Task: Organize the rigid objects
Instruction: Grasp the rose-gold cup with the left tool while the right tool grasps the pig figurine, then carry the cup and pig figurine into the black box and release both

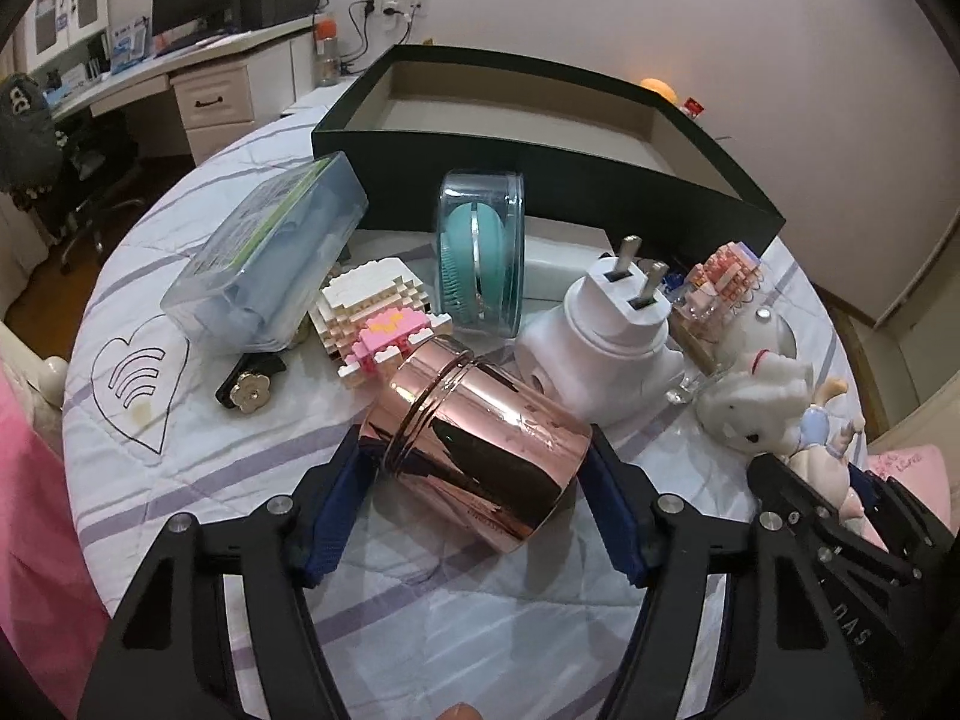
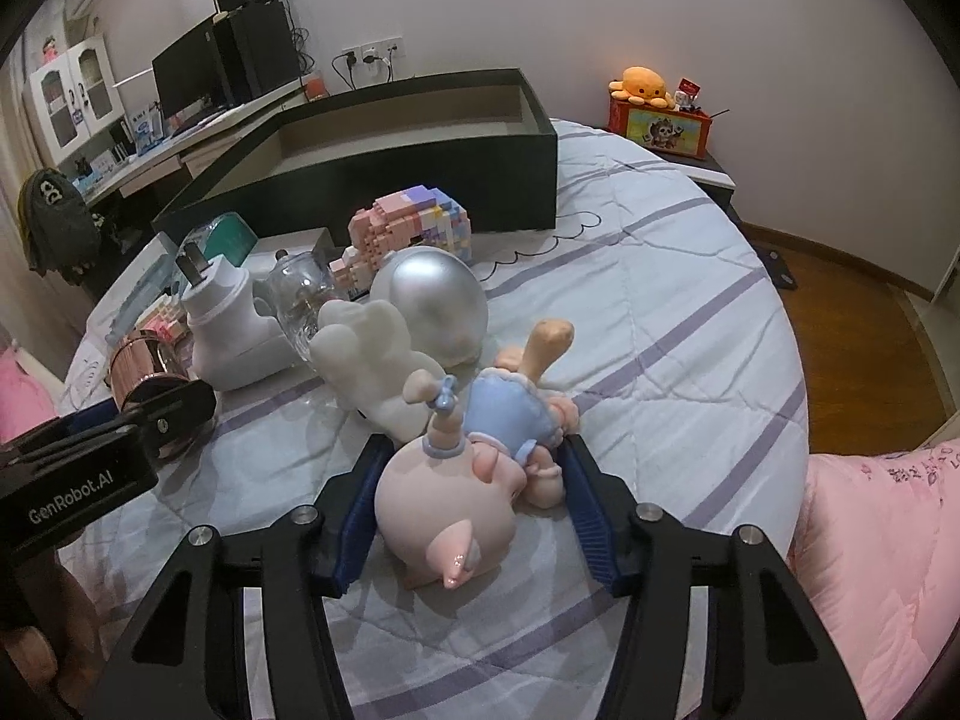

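Two grippers work over the bed: the left gripper point(image 1: 474, 468), marked "GenRobot.AI", is clenched on a rose-gold tin point(image 1: 480, 450); the right gripper point(image 2: 465, 480) straddles a pig doll point(image 2: 456, 498), its fingers spread wide, with the empty dark box point(image 2: 390, 180) beyond both

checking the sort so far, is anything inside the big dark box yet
No, the dark box shows only its bare tan floor and walls in the left wrist view, with every item lying on the quilt outside it.
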